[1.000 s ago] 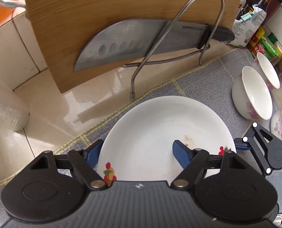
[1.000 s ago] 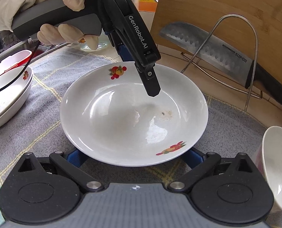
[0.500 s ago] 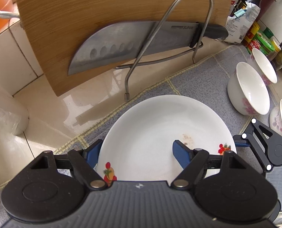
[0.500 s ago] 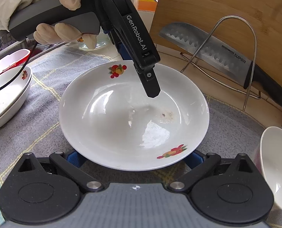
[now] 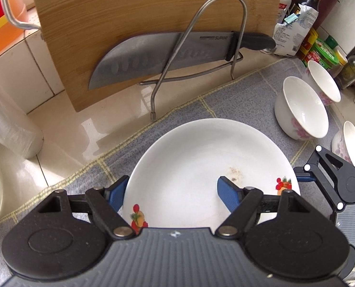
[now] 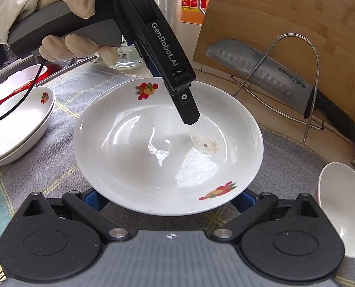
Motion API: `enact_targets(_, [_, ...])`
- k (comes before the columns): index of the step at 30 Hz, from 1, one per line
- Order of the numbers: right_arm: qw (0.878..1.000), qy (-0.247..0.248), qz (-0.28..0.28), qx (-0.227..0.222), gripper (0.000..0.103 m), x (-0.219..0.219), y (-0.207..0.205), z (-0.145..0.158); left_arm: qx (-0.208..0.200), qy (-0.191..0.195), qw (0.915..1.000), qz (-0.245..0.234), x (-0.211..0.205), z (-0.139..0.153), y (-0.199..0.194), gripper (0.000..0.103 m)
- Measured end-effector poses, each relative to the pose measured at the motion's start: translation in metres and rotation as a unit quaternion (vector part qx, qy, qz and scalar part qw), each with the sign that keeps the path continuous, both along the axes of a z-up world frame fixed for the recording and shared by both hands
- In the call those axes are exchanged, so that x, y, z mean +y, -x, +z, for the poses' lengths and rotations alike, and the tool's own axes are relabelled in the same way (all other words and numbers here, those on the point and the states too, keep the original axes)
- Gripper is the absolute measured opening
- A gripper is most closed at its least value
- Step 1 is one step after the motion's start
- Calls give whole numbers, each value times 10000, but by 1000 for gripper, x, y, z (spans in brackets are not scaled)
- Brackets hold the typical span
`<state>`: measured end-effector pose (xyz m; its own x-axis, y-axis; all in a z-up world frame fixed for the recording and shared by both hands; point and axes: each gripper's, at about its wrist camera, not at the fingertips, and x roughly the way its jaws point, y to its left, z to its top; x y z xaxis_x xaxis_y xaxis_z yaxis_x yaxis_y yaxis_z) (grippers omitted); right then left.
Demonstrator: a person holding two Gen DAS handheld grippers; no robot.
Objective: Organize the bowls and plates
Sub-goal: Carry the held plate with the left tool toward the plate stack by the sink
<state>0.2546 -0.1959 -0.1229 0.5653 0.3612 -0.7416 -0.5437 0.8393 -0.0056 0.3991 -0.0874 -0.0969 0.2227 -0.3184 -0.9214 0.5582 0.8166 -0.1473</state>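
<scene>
A white plate with fruit prints [image 5: 208, 165] [image 6: 167, 146] lies on the grey mat. My left gripper [image 5: 170, 191] is open and straddles its near rim: one blue finger [image 5: 116, 192] is outside the rim, the other [image 5: 227, 191] over the inside. In the right wrist view the left gripper's finger [image 6: 188, 110] hangs over the plate's middle. My right gripper [image 6: 170, 197] is open at the opposite rim, its blue fingers [image 6: 92, 198] low beside and under the edge. Small white bowls with pink flowers [image 5: 301, 110] [image 6: 340, 215] stand to the right. Stacked white plates [image 6: 17, 129] sit at the left.
A bamboo cutting board [image 5: 139, 24] and a large knife [image 5: 167, 57] lean in a wire rack [image 5: 234, 47] behind the plate. Sauce bottles and packets [image 5: 316, 40] crowd the back right. A clear plastic roll [image 5: 7, 124] stands at left. A sink [image 6: 22, 76] lies beyond the stacked plates.
The plate has slid slightly in the views; both grippers stay open at opposite rims. The left wrist view has shifted a little, showing more of the bowls.
</scene>
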Motion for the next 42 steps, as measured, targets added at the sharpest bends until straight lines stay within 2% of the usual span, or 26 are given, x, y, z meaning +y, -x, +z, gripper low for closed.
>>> enact_targets(14, [9999, -19, 83, -62, 103, -2, 20, 20, -109, 20, 9998, 136, 6, 16, 32, 78])
enact_targets(42, [9975, 51, 659, -261, 103, 8, 51, 35, -300, 85, 9967, 748, 29, 31, 80, 78])
